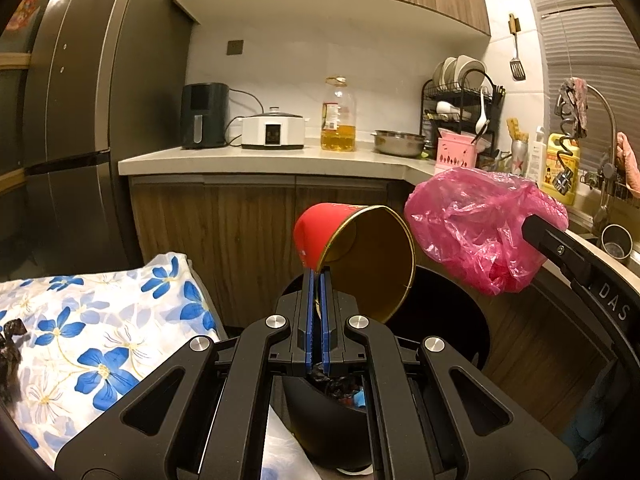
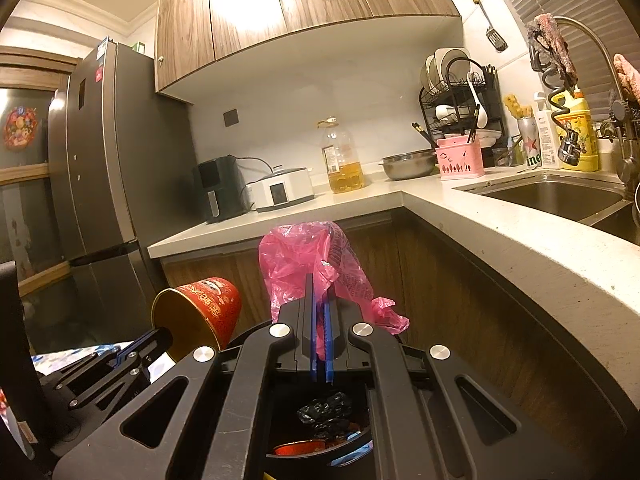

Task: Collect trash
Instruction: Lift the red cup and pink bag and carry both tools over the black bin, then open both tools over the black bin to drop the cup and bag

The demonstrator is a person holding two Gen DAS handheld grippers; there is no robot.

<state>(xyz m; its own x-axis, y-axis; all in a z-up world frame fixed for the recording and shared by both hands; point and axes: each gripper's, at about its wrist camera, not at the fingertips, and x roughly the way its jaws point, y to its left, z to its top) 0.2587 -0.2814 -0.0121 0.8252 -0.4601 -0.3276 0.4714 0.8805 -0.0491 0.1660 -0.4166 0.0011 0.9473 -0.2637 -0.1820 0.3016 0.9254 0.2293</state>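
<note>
While the black bin [image 1: 460, 320] stands below by the corner of the surface [image 2: 500, 232] with some trash already inside, two pieces remain held above it: the right gripper [image 2: 320, 320] has its jaws clamped on a pink bag [image 2: 316, 256], the left gripper [image 1: 319, 300] on a red cup's [image 1: 320, 236] rim.

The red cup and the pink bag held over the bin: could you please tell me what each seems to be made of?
Red cup: probably coated paper; thin wall, printed red outside, plain brownish-gold inside, thin rolled rim.
Pink bag: thin plastic film; translucent, glossy, finely crumpled.
Bin: likely black plastic, though little of it shows.
</note>
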